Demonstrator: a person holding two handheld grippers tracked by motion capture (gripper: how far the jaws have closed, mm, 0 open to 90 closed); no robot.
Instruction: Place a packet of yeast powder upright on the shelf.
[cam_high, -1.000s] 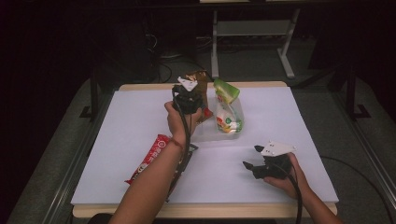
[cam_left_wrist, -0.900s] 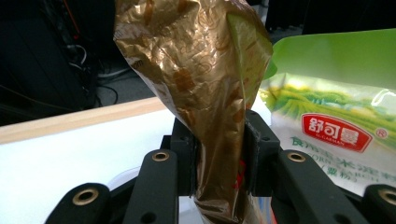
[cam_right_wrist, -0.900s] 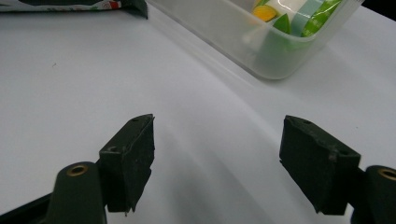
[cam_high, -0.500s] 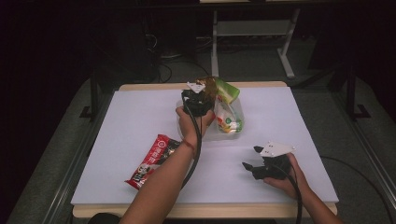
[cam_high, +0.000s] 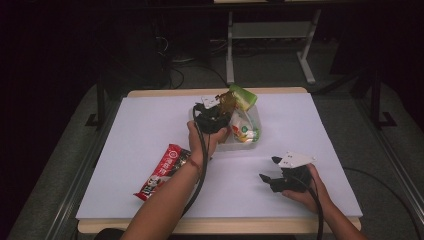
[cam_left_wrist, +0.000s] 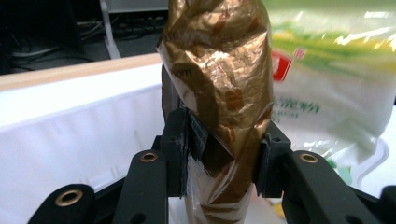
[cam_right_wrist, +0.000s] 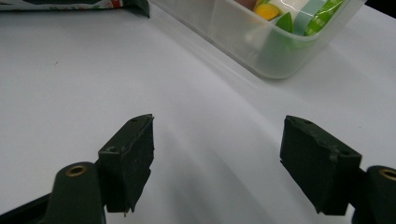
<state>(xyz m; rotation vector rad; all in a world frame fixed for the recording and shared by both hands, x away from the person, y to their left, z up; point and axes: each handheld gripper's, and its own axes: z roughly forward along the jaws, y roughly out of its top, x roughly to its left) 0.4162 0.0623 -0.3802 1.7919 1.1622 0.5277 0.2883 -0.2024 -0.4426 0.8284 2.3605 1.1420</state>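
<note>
Three packets (cam_high: 231, 101), one tub (cam_high: 252, 145)

Colours and patterns on my table

Packet (cam_left_wrist: 219, 84) in my left gripper (cam_left_wrist: 223, 161): crinkled gold-brown foil with darker brown patches. Bag (cam_left_wrist: 327, 79) beside it: white, green band, red mark, grey lettering. Tub (cam_right_wrist: 261, 42): clear plastic; contents yellow, green, pale blue. Wrapper (cam_high: 162, 172): red, white print. Table (cam_high: 150, 125): white. Jaws: black.
</note>
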